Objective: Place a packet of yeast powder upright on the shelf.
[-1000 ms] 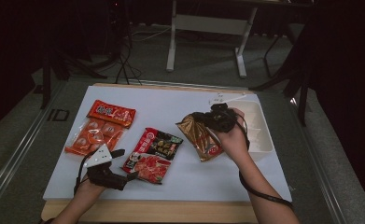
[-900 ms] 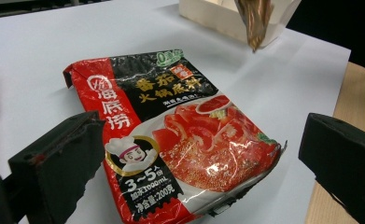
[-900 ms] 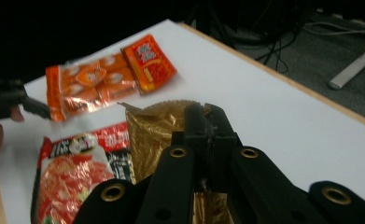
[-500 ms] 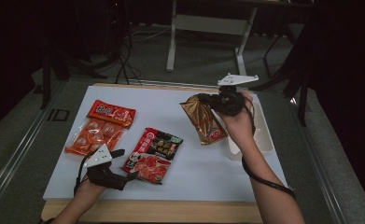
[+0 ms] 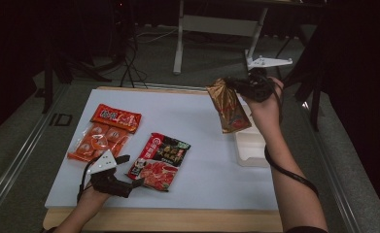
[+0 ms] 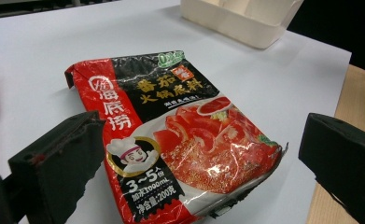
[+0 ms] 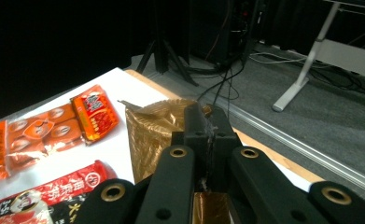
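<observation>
My right gripper [image 5: 233,86] is shut on the top edge of a gold-brown foil packet [image 5: 229,109], which hangs in the air over the table's far right. In the right gripper view the jaws [image 7: 207,126] pinch the crinkled gold packet [image 7: 152,135]. My left gripper [image 5: 133,171] rests near the front left of the table. It stands open, one jaw on each side of the near end of a red and black hotpot-base packet [image 5: 159,160] lying flat. In the left gripper view that packet [image 6: 180,140] lies between the wide-apart jaws, which do not touch it.
A white tray [image 5: 253,145] sits at the table's right edge, below the lifted packet. An orange snack pack [image 5: 97,141] and a red packet [image 5: 115,117] lie at the left. The white board [image 5: 202,184] has a wooden front edge, and grey floor and desk legs lie beyond.
My right gripper has risen and moved toward the back right, lifting the gold packet off the table. The left gripper has stayed in place.
</observation>
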A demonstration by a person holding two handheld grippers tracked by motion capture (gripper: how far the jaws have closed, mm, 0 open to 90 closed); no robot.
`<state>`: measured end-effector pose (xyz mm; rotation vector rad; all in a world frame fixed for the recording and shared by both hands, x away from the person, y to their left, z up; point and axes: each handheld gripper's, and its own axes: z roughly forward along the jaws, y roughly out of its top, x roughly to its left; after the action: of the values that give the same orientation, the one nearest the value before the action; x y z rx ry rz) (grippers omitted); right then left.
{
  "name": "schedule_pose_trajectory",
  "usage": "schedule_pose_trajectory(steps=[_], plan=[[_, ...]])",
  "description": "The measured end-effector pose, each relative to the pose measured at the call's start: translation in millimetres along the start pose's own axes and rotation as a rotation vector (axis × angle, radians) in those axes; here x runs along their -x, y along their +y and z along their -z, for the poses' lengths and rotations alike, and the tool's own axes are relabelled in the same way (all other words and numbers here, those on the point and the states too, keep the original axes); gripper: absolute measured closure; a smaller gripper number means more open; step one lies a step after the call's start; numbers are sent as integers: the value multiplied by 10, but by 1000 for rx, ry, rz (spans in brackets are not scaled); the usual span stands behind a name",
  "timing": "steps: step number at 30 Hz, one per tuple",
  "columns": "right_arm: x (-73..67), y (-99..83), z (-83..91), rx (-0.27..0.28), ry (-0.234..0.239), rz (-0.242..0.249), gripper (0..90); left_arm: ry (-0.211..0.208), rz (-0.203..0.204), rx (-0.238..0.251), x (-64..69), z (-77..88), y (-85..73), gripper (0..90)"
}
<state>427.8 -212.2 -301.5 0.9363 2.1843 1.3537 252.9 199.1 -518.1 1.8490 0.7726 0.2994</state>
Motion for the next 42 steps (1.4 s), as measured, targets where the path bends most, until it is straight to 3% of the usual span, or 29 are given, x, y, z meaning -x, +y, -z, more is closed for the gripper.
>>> schedule_pose_trajectory(steps=[5,10,14,22,28,39,42], plan=[[157,30,50,3,-33,-17,898,2,4,1,-5,2,-1,1],[403,55,105,8,-77,-42,898,3,6,1,-8,3,-1,1],[638,15,108,5,-127,-77,897,6,9,2,-14,0,-5,1],[973,-99,56,17,-161,-154,897,14,13,-6,-25,-5,-13,1],[1122,-176,-69,13,-181,-180,897,18,13,-11,-28,-8,-15,1],[1328,-259,-369,-16,-232,-182,896,25,17,-19,-27,-14,-20,1],[1392,-300,-418,-2,-221,-207,896,26,20,-17,-27,-14,-18,1]])
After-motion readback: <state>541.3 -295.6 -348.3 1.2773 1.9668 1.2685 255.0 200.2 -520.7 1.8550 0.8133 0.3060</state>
